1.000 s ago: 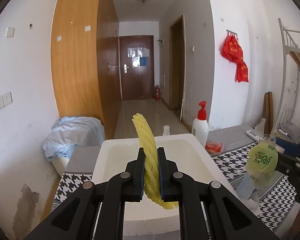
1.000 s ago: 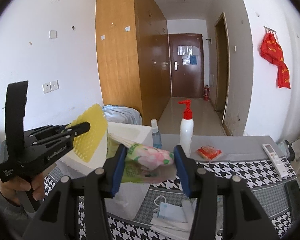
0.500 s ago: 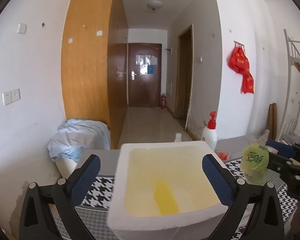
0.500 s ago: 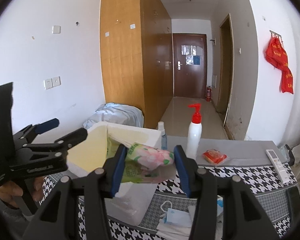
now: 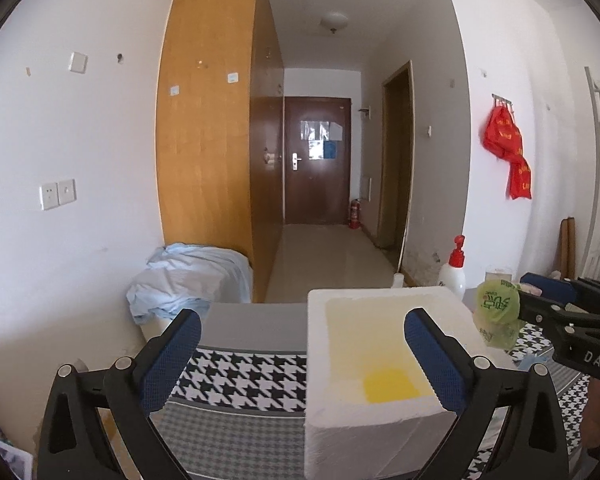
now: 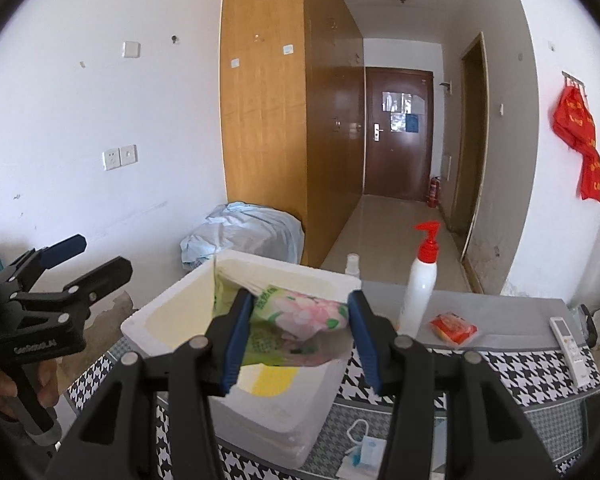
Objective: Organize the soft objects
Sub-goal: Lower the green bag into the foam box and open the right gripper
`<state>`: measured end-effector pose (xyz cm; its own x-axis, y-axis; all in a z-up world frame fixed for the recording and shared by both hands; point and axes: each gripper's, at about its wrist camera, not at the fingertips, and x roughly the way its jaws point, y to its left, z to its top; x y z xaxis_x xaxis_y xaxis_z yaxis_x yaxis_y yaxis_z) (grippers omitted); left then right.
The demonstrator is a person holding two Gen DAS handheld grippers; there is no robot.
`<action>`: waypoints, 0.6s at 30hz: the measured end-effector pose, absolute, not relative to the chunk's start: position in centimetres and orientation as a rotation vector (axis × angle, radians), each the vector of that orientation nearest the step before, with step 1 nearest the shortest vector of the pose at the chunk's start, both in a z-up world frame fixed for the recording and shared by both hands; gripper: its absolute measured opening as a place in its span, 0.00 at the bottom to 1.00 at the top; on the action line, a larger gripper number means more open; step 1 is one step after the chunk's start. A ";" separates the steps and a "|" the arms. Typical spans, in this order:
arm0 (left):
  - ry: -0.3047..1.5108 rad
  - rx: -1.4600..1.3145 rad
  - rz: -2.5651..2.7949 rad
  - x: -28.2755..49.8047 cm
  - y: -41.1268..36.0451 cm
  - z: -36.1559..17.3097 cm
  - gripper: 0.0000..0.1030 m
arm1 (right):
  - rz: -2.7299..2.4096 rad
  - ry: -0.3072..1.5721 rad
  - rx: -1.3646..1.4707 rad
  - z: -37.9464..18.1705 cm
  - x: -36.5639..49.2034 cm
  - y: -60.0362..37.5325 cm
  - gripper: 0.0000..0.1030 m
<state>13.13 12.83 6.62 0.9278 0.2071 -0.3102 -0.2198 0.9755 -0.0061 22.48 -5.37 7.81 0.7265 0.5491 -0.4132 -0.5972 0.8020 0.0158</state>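
A white foam box (image 5: 384, 420) with an open top is seen standing on a tabletop (image 5: 244, 376) covered with a black-and-white houndstooth cloth, and it serves as the landmark here. Inside the box, a yellow foam net sleeve (image 5: 390, 387) is seen lying flat on the floor of the box, towards its near wall; in the right wrist view the same yellow patch (image 6: 274, 382) shows on the box floor.

The left gripper (image 5: 302, 354) is spread wide with nothing between its blue-padded fingers; it is held on the near side of the box, one finger over the cloth to the left of the box and the other over the box interior. In the right wrist view the left gripper (image 6: 90, 258) is seen to the left of the box, held by a hand (image 6: 18, 386).

The right gripper (image 6: 300, 320) is clenched on a soft green plastic packet with a pink flower print (image 6: 300, 318), which is held above the open top of the box. In the left wrist view the packet (image 5: 498, 312) is seen just beyond the right wall of the box.

To the right of the box, a white pump bottle with a red top (image 6: 422, 286), a small red-orange sachet (image 6: 454, 328) and a white remote control (image 6: 568, 338) are seen on the tabletop. In front of the box a face mask in a wrapper (image 6: 360, 446) is laid on the cloth.
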 end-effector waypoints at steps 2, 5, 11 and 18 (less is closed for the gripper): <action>0.316 -0.042 0.227 13.0 13.0 6.4 0.99 | 0.643 0.425 -0.121 7.7 22.7 -5.0 0.51; 0.312 -0.045 0.242 12.5 13.2 6.3 0.99 | 0.658 0.433 -0.127 7.7 22.9 -4.3 0.51; 0.312 -0.046 0.264 11.6 13.6 6.0 0.99 | 0.667 0.438 -0.142 7.5 23.3 -3.1 0.51; 0.319 -0.047 0.276 10.9 14.0 5.5 0.99 | 0.688 0.475 -0.138 6.8 24.6 -2.0 0.52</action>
<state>10.90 14.05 5.47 0.9122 0.2609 -0.3160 -0.2756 0.9613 -0.0019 24.61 -1.98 6.81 0.6710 0.5777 -0.4648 -0.6394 0.7682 0.0317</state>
